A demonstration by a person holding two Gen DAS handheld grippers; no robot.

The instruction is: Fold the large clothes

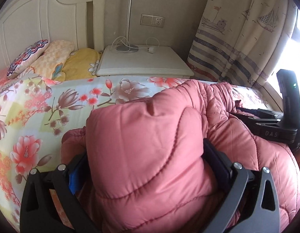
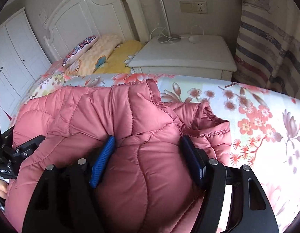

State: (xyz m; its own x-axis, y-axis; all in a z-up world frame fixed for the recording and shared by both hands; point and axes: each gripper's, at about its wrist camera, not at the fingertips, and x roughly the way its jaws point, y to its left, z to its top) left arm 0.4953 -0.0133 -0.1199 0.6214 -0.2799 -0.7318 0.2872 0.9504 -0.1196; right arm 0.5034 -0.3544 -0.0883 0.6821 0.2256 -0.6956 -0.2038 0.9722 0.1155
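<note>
A pink quilted puffer jacket lies bunched on the floral bedspread. My left gripper is shut on a thick fold of it; padding bulges between the blue-padded fingers and hides their tips. In the right wrist view the same jacket fills the lower left. My right gripper is shut on another thick fold, with its blue pads pressed into the fabric. A sleeve cuff sticks out to the right. The right gripper's body shows at the left wrist view's right edge.
A white nightstand with a lamp base and cable stands past the bed's far edge. Pillows lie by the white headboard. A striped curtain hangs at right. A white wardrobe is far left.
</note>
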